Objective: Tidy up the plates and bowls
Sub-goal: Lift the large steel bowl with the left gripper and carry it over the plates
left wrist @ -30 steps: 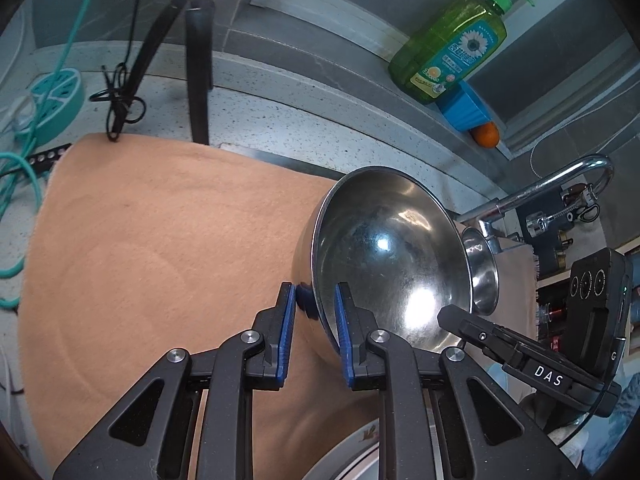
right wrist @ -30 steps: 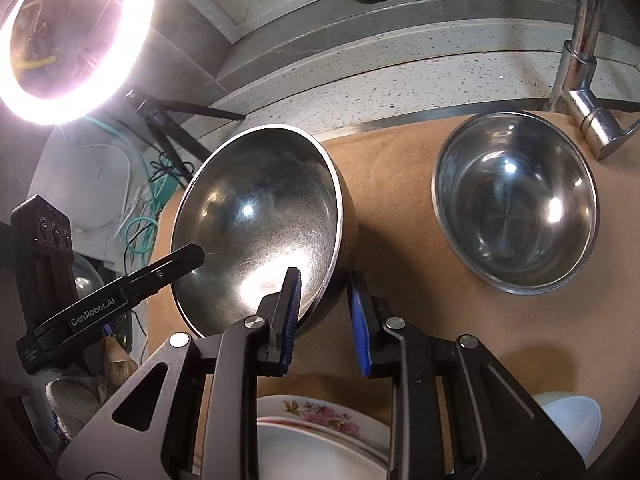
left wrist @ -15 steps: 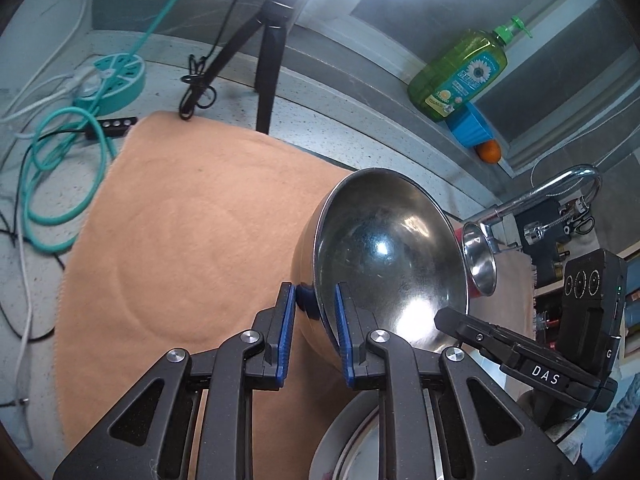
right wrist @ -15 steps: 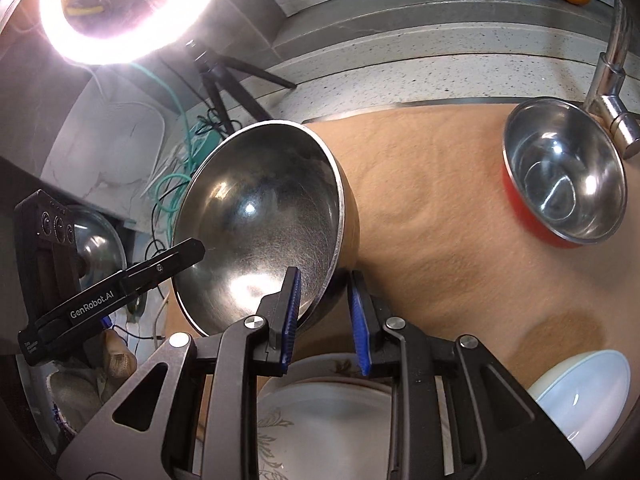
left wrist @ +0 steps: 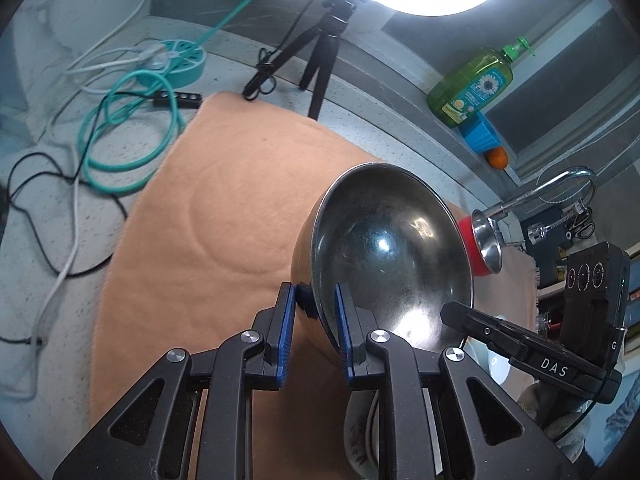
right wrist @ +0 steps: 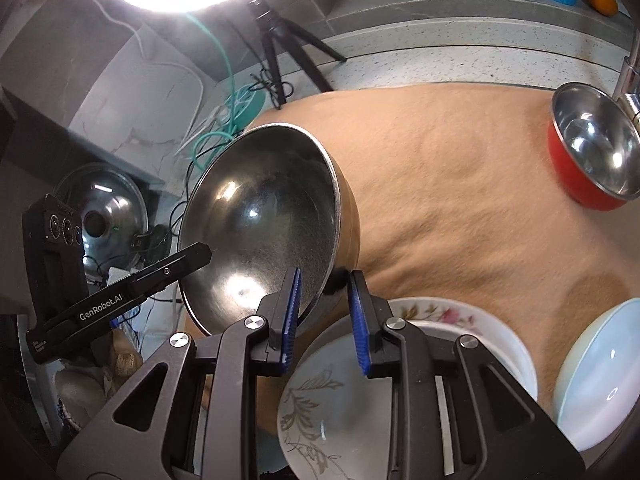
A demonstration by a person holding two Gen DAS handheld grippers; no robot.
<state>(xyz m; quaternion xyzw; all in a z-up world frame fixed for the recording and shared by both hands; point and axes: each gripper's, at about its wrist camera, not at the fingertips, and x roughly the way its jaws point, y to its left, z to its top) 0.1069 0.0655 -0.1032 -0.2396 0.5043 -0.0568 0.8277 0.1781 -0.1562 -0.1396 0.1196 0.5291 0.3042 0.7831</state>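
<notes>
Stainless steel bowl [left wrist: 390, 256]: large, deep, round, with a thin rolled rim; the inside is dulled by fine scratches and marked with bright glints, the outer wall tinted by the tan mat [left wrist: 224, 216]. It is held tilted above the mat, clear of its surface. Its rim is clamped by the left gripper [left wrist: 316, 316] on one side and by the right gripper [right wrist: 324, 304] on the opposite side, one blue pad inside and one outside in each case. A red bowl with a steel lining [right wrist: 592, 152] is seen well apart from the steel bowl, by the faucet [left wrist: 560, 188]. A floral plate [right wrist: 400, 380] and a pale blue bowl [right wrist: 600, 372] lie just below and beside it.
</notes>
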